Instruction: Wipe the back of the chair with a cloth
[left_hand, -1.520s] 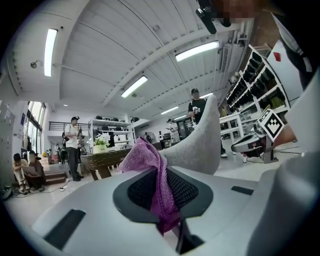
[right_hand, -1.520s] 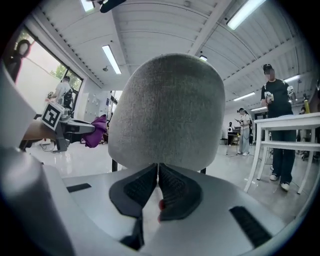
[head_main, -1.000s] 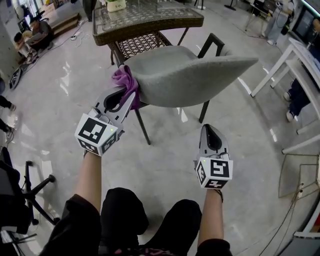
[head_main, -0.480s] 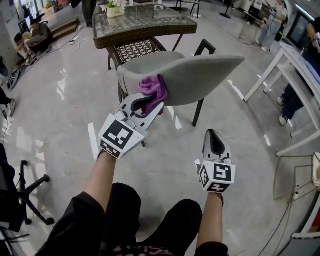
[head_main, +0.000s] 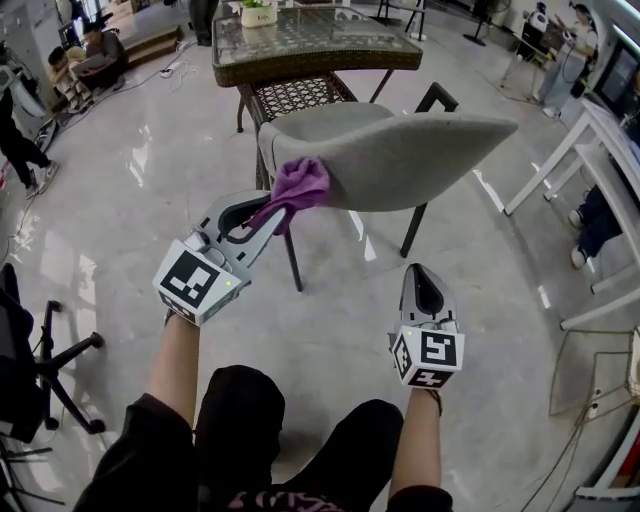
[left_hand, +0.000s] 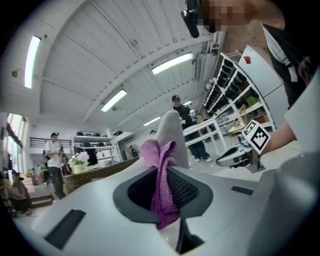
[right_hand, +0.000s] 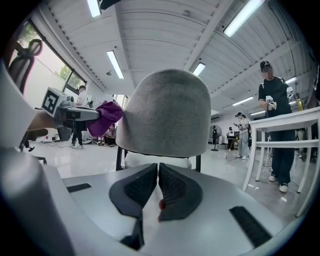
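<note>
Left tool (head_main: 265, 214) clamps cloth (head_main: 300, 184) against chair back (head_main: 400, 160) just ahead. Right tool (head_main: 422, 272): jaws together, empty. Judged best: even pressure, overlapping strokes.

Head view: looking steeply down on chair (head_main: 400, 160).
Left gripper view: aiming up, close beside it.
Right gripper view: facing it too.

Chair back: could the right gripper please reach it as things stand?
Probably yes: the right gripper, jaws shut and empty, faces the chair back with nothing between them; the left gripper holds the cloth off at the back's left edge.
</note>
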